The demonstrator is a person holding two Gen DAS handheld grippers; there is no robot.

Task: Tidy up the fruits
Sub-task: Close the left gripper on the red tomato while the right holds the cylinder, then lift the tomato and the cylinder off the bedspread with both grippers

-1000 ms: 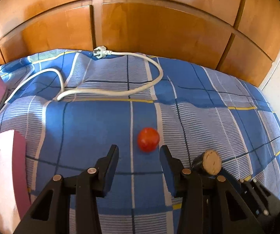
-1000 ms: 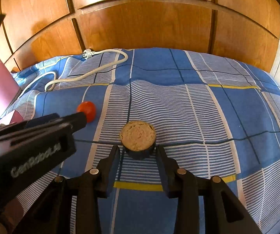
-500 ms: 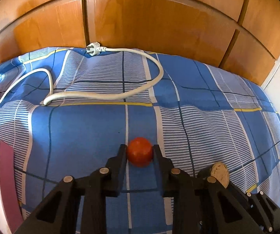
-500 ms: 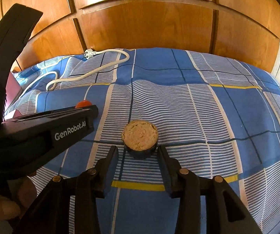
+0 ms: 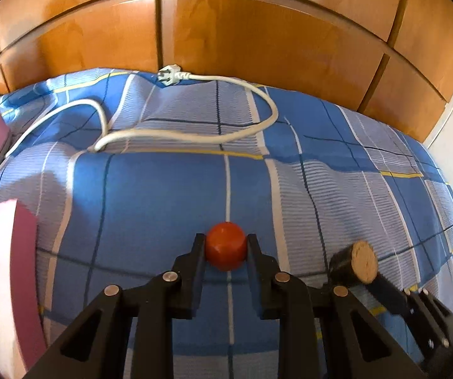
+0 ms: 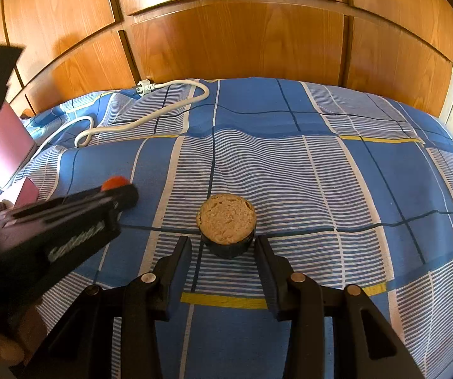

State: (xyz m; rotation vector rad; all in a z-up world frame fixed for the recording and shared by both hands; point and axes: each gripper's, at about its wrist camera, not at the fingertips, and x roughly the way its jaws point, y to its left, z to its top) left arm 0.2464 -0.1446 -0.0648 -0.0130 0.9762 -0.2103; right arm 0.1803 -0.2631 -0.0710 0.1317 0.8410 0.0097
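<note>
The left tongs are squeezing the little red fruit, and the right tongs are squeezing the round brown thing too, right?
Not quite. The left tongs do squeeze the red fruit. But the right tongs are open: the right wrist view shows the round brown thing lying on the blue bedspread just ahead of them, untouched.

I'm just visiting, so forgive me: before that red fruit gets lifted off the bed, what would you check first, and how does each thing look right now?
1. Left gripper shut on the red fruit: ok.
2. Fruit centred between the fingers: ok.
3. White cable away from the fruit: ok.
4. Pink box near for drop-off: ok; room inside cannot tell.
5. Right gripper gripping the dark-skinned cut fruit: not ok, jaws apart.
</note>
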